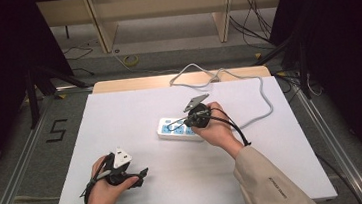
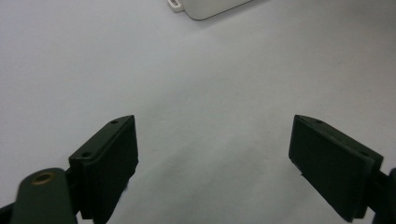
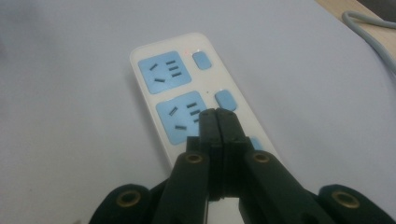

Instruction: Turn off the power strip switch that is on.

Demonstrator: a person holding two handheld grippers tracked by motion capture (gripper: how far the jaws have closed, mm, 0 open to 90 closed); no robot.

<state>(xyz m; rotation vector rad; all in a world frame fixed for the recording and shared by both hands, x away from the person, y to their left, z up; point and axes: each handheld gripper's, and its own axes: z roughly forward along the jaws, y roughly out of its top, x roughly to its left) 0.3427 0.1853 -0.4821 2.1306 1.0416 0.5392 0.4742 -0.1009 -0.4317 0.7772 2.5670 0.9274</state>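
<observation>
Right gripper (image 3: 217, 114), jaws closed and empty, hovers at a power strip (image 3: 187, 93) switch (image 3: 225, 99); off-centre pressing could slide the strip; left gripper (image 2: 212, 140) open, idle.

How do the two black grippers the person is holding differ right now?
The left gripper has its jaws wide apart with nothing between them; the right gripper has its jaws pressed shut. The left one rests over bare white table; the right one points its tips at the power strip, beside a blue button. Both are black and hand-held.
</observation>
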